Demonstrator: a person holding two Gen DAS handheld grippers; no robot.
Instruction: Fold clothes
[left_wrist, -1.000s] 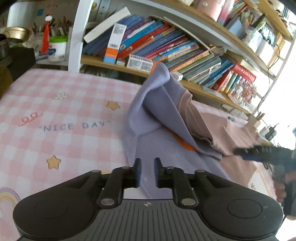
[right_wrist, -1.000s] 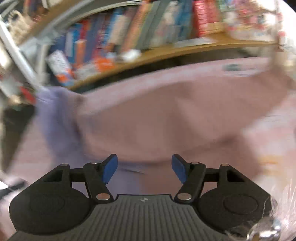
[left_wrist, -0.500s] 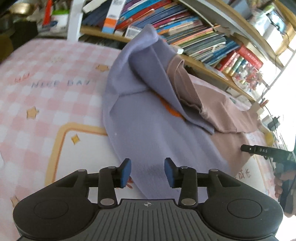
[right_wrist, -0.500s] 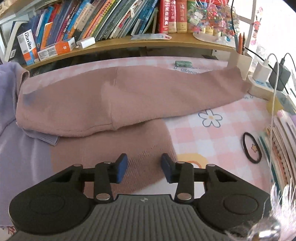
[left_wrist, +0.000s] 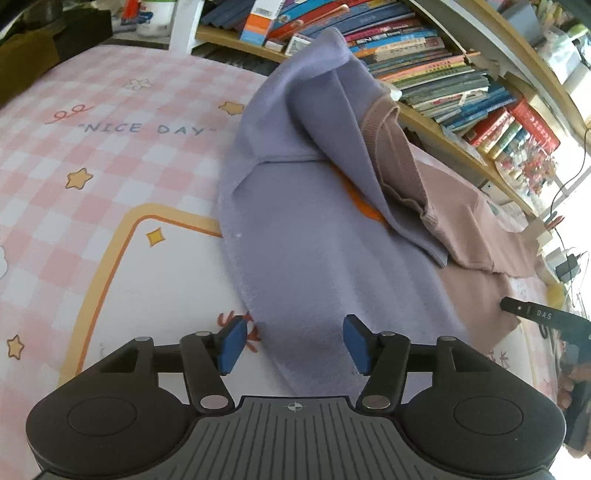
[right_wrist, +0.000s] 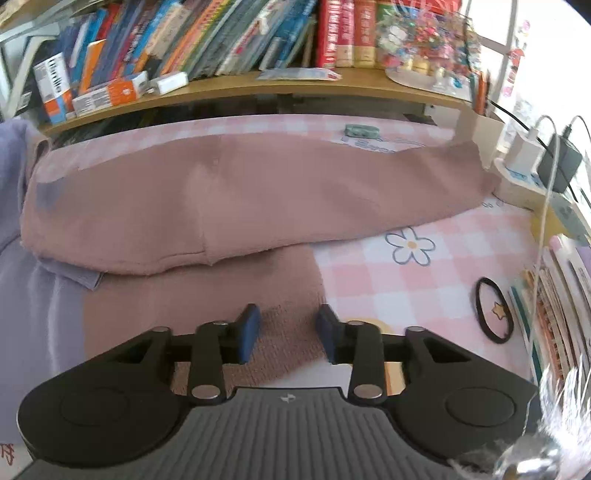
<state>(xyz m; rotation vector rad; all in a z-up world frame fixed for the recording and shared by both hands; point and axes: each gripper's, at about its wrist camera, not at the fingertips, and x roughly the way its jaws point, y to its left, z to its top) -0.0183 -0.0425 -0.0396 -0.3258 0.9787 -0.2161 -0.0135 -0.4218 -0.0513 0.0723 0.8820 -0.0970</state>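
A lilac garment (left_wrist: 314, 236) lies on the pink checked cloth, its far part heaped up against the bookshelf. A dusty-pink garment (right_wrist: 236, 195) lies beside and partly over it, one sleeve stretched right; it also shows in the left wrist view (left_wrist: 476, 229). My left gripper (left_wrist: 291, 345) is open and empty, its jaws on either side of the lilac garment's near hem. My right gripper (right_wrist: 288, 334) is open and empty, low over the pink garment's near hem. The right gripper's tip (left_wrist: 532, 314) shows at the right edge of the left wrist view.
A bookshelf (right_wrist: 229, 85) full of books runs along the far side. A black hair tie (right_wrist: 493, 310) lies on the cloth at right. Chargers and cables (right_wrist: 546, 158) sit at the far right, stacked books (right_wrist: 561, 295) at the right edge.
My left gripper let go of the lilac garment, opened wide and drew back to its near hem. My right gripper swung round to face the pink garment and stands low over its near hem, jaws open.
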